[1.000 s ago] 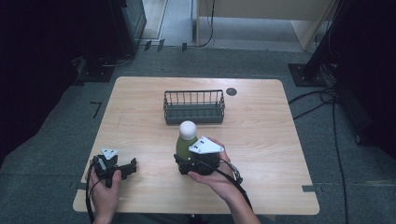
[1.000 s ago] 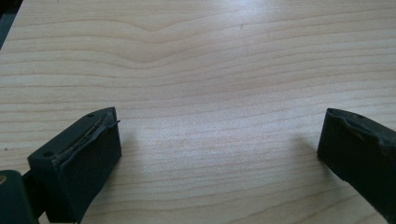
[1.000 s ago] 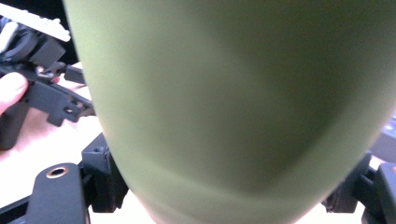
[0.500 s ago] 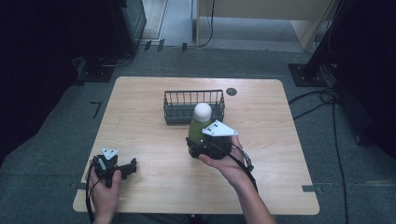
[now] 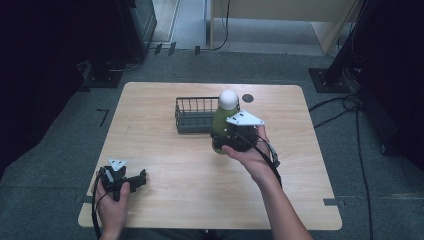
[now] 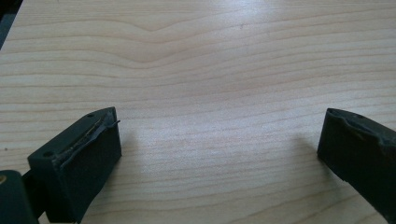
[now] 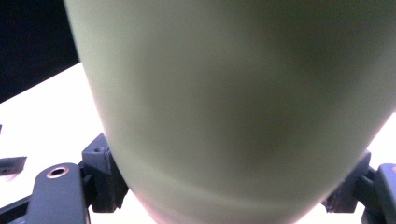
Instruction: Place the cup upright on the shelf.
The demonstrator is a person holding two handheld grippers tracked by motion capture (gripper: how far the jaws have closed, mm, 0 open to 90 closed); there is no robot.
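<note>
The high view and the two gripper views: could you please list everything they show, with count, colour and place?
bottle: one, olive green with a white cap, held upright in front of the basket's right end
wire basket: one, dark grey, far middle of the table
round dark disc: one, on the table just right of the basket
table: one, light wood, on a grey floor
cables: several, black, on the floor to the right
right tool: one, black with a grey plate on top, shut on the bottle
left tool: one, black, near left of the table, jaws wide apart over bare wood
person's hands: two, one on each tool
</note>
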